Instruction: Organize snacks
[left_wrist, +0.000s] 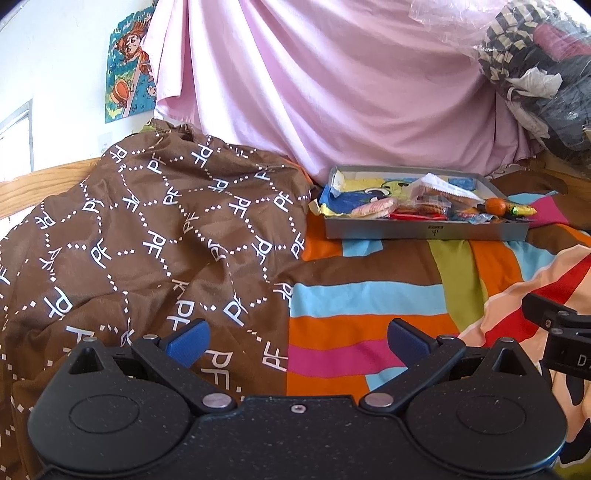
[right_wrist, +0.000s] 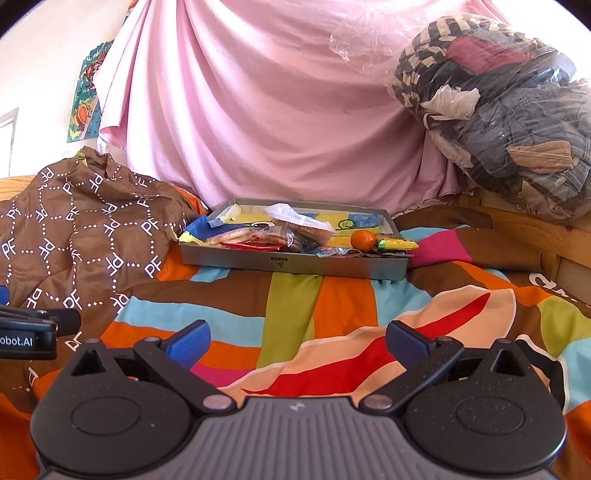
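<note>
Grey cardboard tray (right_wrist: 295, 266), shallow and open-topped, resting on a striped bedspread (right_wrist: 343, 306) ahead of both grippers. Contents: a clear packet of round biscuits (right_wrist: 240, 234) at the left end, a white-wrapped biscuit pack (right_wrist: 295, 218) lying across the middle, red wrappers (right_wrist: 247, 245) along the front wall, 1 small orange fruit (right_wrist: 362, 239) toward the right end, and a yellow-green wrapped snack (right_wrist: 399, 243) overhanging the right front corner. The tray floor carries yellow and blue printed paper.

Left gripper (left_wrist: 297, 341): 2 blue-padded fingers spread wide, holding nothing; the tray (left_wrist: 424, 229) lies ahead and to its right, well apart from the fingertips. Right gripper (right_wrist: 297, 341): fingers likewise spread and empty; the tray lies almost straight ahead, well apart. Each gripper shows at the edge of the other's view, so they sit side by side.

Brown patterned fabric (left_wrist: 147, 240) is heaped left of the tray, touching or nearly touching its left end. A pink hanging sheet (right_wrist: 277, 110) closes the space behind the tray. A clear bag of clothes (right_wrist: 509, 110) sits on a wooden bed frame (right_wrist: 535, 225) to the right. Bedspread between grippers and tray is unobstructed, though rumpled on the right.
</note>
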